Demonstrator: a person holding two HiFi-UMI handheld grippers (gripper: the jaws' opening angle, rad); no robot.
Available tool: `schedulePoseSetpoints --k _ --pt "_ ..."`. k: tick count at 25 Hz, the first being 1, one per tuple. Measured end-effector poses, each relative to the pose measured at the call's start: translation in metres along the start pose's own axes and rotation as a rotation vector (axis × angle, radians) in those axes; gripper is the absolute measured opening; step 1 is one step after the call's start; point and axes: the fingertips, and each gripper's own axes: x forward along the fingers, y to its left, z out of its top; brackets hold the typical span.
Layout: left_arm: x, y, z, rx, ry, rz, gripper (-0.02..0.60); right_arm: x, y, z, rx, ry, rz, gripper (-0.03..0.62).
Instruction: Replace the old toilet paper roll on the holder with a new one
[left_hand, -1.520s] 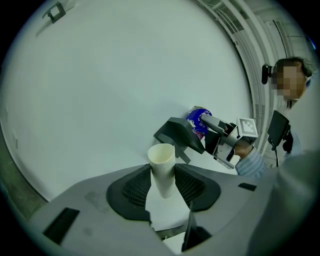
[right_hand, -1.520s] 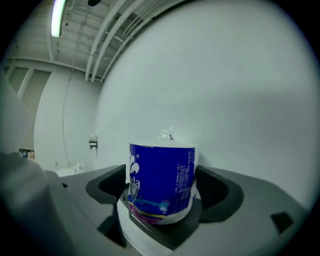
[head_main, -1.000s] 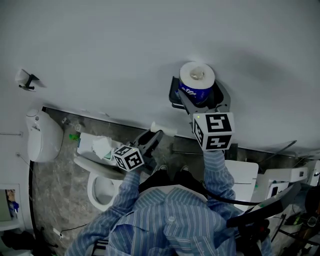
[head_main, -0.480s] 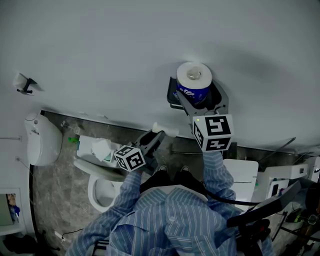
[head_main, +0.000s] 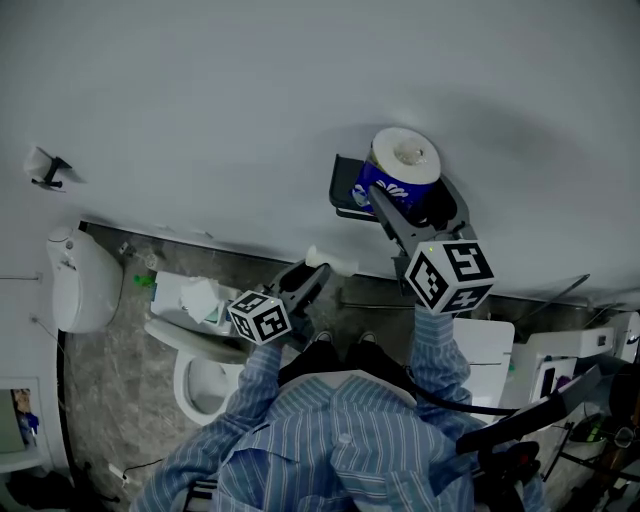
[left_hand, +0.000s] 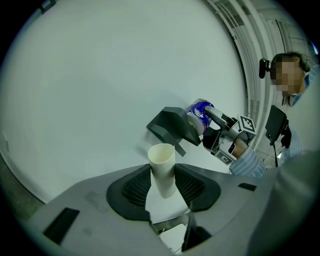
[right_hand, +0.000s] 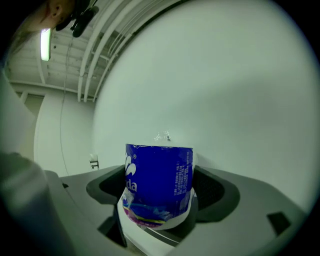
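Observation:
My right gripper (head_main: 402, 198) is shut on the new toilet paper roll (head_main: 405, 155), white with a blue wrapper. It holds the roll against the white wall, right next to the dark holder (head_main: 346, 192). In the right gripper view the roll (right_hand: 159, 180) fills the space between the jaws. My left gripper (head_main: 312, 273) hangs lower and to the left, shut on the empty cardboard tube (head_main: 331, 262). The left gripper view shows that tube (left_hand: 162, 167) upright between the pads, with the holder (left_hand: 172, 126) and the wrapped roll (left_hand: 201, 112) beyond it.
A toilet (head_main: 200, 372) stands below at the left, with a tissue pack (head_main: 198, 296) on its tank. A white fixture (head_main: 85, 272) and a small hook (head_main: 46, 166) are on the wall at far left. White equipment (head_main: 560, 365) sits at lower right.
The right gripper has rolled, and its marker cube has shifted right and down in the picture. The wrapped roll now tilts and sits slightly further right by the holder. The left gripper has stayed put.

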Motion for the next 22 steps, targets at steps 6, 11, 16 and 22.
schedulePoseSetpoints --k 6,11,16,22 --pt "0.012 -0.009 -0.010 0.003 0.028 -0.029 0.152 -0.035 -0.020 0.012 0.170 -0.082 0.016 0.417" --pt "0.025 -0.018 -0.017 0.000 0.053 -0.056 0.152 -0.069 -0.047 0.018 0.252 -0.136 -0.019 0.417" --pt "0.037 -0.024 -0.023 -0.001 0.078 -0.076 0.152 -0.098 -0.082 0.007 0.310 -0.154 -0.096 0.417" --pt "0.042 -0.026 -0.028 -0.003 0.089 -0.086 0.152 -0.125 -0.111 -0.019 0.425 -0.148 -0.158 0.417"
